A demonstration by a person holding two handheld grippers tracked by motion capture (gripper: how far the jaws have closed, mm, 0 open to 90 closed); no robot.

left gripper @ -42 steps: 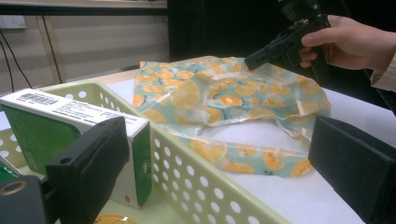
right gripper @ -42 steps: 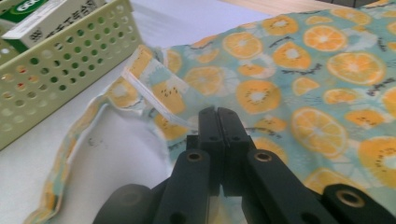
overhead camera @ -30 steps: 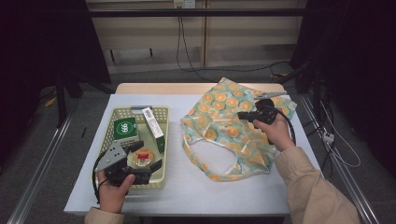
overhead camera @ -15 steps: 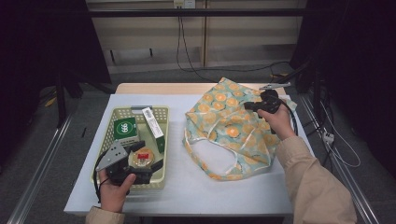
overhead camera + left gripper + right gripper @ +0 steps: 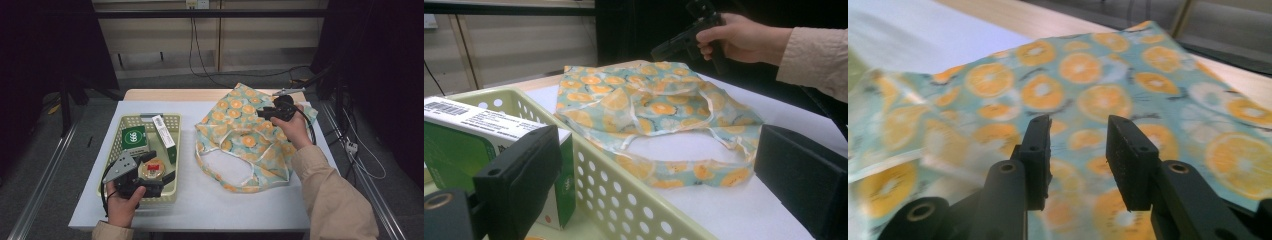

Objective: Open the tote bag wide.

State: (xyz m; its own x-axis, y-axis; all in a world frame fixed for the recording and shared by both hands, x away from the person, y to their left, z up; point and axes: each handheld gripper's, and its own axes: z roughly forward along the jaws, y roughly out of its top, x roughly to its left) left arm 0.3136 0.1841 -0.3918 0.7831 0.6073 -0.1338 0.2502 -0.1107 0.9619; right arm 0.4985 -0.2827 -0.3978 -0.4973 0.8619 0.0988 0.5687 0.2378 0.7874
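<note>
A teal cloth bag (image 5: 245, 140) printed with orange slices lies flat on the white table, its handles toward the near side. My right gripper (image 5: 264, 113) hovers over the bag's far right corner. Its jaws have just been opening and stand apart, with nothing between them and the cloth (image 5: 1073, 85) beneath. My left gripper (image 5: 161, 168) rests at the near end of the pale green basket (image 5: 107, 170), open wide. One of its jaws sits beside a green box (image 5: 454, 150) and the other outside the basket wall (image 5: 624, 195).
The basket also holds a long white box (image 5: 164, 131) and a round red and gold tin (image 5: 151, 169). Cables (image 5: 312, 132) trail by the table's right edge. Bare white tabletop (image 5: 210, 200) lies near the front edge, and metal rails run along both sides of the table.
My right hand has shifted a little toward the far side over the bag's corner, and its jaws now stand apart. The bag lies flatter. The left gripper has stayed put.
</note>
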